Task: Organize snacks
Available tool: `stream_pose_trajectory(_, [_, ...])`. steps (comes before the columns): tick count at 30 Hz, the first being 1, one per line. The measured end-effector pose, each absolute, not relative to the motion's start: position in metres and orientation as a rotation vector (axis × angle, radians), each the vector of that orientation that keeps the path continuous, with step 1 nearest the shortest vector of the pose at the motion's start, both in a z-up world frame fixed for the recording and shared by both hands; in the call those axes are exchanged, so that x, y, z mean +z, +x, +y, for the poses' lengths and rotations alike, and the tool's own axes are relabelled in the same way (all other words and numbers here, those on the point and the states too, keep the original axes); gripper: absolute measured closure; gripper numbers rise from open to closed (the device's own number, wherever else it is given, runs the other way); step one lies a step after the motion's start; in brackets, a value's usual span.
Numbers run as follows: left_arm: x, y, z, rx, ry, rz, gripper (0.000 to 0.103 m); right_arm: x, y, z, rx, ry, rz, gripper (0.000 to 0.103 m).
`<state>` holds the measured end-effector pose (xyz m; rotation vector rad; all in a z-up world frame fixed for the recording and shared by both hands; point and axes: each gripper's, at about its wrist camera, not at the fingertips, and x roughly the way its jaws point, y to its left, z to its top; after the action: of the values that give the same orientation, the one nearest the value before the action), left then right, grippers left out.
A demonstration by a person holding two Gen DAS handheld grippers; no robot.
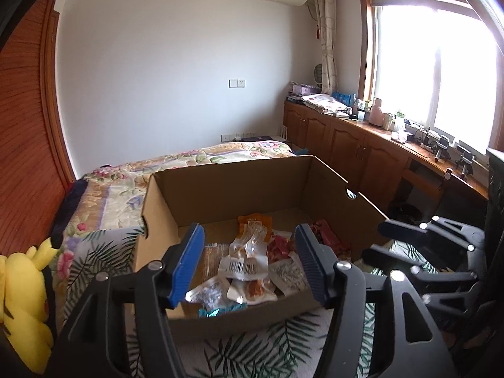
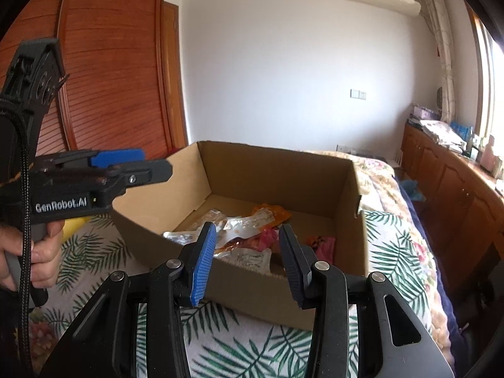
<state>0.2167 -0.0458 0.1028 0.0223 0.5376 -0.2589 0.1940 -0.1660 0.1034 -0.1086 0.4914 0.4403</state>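
Observation:
An open cardboard box (image 1: 226, 182) stands on the bed, also in the right wrist view (image 2: 277, 173). Inside lie several snack packets: a clear one with a barcode (image 1: 244, 260), an orange one (image 1: 255, 222), red ones (image 1: 327, 234) and a teal one (image 1: 220, 310). In the right wrist view the orange packet (image 2: 271, 212) and pink packets (image 2: 321, 245) show. My left gripper (image 1: 249, 264) is open and empty, just before the box's near wall. My right gripper (image 2: 247, 263) is open and empty above the near wall. It shows at the right of the left wrist view (image 1: 419, 242).
A leaf-print cover (image 2: 239, 340) lies under the box on a floral bedspread (image 1: 201, 157). A yellow plush toy (image 1: 25, 299) sits at the left. Wooden cabinets (image 1: 346, 145) with clutter run under the window. A wooden wardrobe (image 2: 110, 72) stands behind the bed.

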Motion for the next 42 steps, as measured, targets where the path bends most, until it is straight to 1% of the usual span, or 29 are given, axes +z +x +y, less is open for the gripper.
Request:
stream_pose_trajectory(5, [0.102, 0.190, -0.047, -0.246, 0.026, 0.529, 0.038, 0.113, 0.170, -0.170, 0.420, -0.104, 0.460, 0.058])
stream_pose_trajectory(7, [0.102, 0.180, -0.048, -0.239, 0.026, 0.522, 0.035, 0.116, 0.161, -0.172, 0.415, -0.098, 0.452, 0.056])
stream_pose_trajectory(10, [0.102, 0.166, -0.051, -0.226, 0.031, 0.506, 0.033, 0.118, 0.148, -0.175, 0.405, -0.089, 0.440, 0.051])
stream_pose_trajectory(12, [0.101, 0.158, -0.052, -0.221, 0.026, 0.498, 0.032, 0.119, 0.141, -0.177, 0.393, -0.083, 0.433, 0.039])
stream_pose_trajectory(14, [0.101, 0.149, -0.052, -0.207, 0.021, 0.486, 0.031, 0.120, 0.134, -0.178, 0.380, -0.078, 0.426, 0.033])
stream_pose_trajectory(17, [0.101, 0.135, -0.051, -0.181, 0.017, 0.465, 0.022, 0.120, 0.127, -0.181, 0.363, -0.065, 0.419, 0.021])
stream_pose_trajectory(19, [0.101, 0.128, -0.049, -0.173, 0.015, 0.465, 0.021, 0.122, 0.122, -0.182, 0.358, -0.060, 0.413, 0.018])
stream_pose_trajectory(21, [0.101, 0.121, -0.048, -0.176, 0.018, 0.476, 0.008, 0.123, 0.117, -0.182, 0.357, -0.061, 0.403, 0.014])
stream_pose_trajectory(26, [0.103, 0.102, -0.045, -0.124, 0.055, 0.433, 0.000, 0.123, 0.119, -0.181, 0.316, -0.055, 0.394, 0.011])
stream_pose_trajectory(42, [0.098, 0.065, -0.034, -0.046, -0.001, 0.404, 0.000, 0.121, 0.082, -0.184, 0.243, -0.028, 0.366, 0.009])
